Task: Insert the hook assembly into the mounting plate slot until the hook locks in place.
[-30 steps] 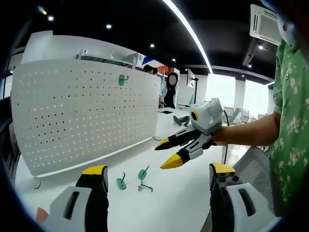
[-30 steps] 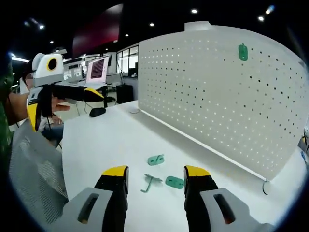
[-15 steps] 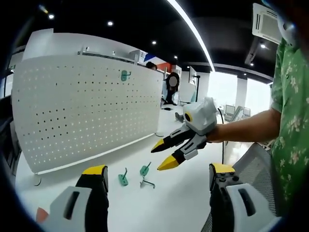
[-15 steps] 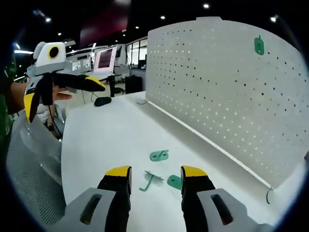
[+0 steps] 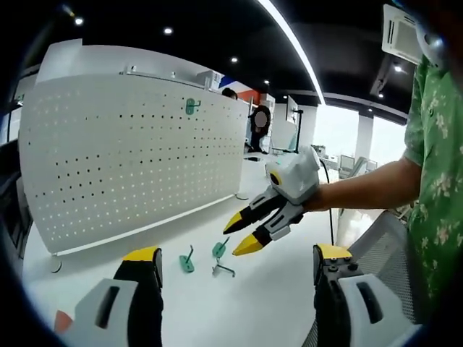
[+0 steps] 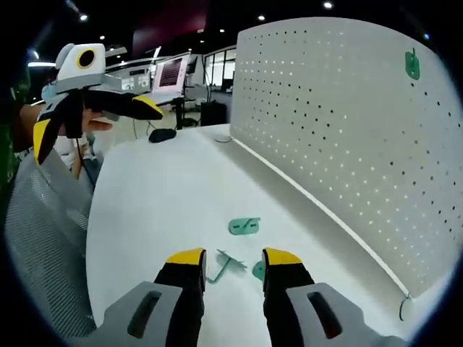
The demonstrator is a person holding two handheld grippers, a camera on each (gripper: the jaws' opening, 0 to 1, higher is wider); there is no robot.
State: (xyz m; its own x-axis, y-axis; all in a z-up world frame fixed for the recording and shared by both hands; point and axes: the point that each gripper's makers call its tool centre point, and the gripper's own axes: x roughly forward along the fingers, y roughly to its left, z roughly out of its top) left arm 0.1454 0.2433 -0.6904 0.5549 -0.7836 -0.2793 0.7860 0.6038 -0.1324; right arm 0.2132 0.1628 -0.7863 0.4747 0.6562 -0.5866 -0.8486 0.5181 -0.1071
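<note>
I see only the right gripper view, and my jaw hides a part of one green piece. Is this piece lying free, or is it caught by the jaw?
Observer: It is free. The left gripper view shows a green plate and a second plate on the table, with a grey hook beside them.
Operator: Do my tips touch the table?
Observer: It seems not. From the side, the right gripper hangs open just above the table, close to the second plate.
Operator: Is somebody behind the board?
Observer: Yes, a person stands beyond the far end of the board.
</note>
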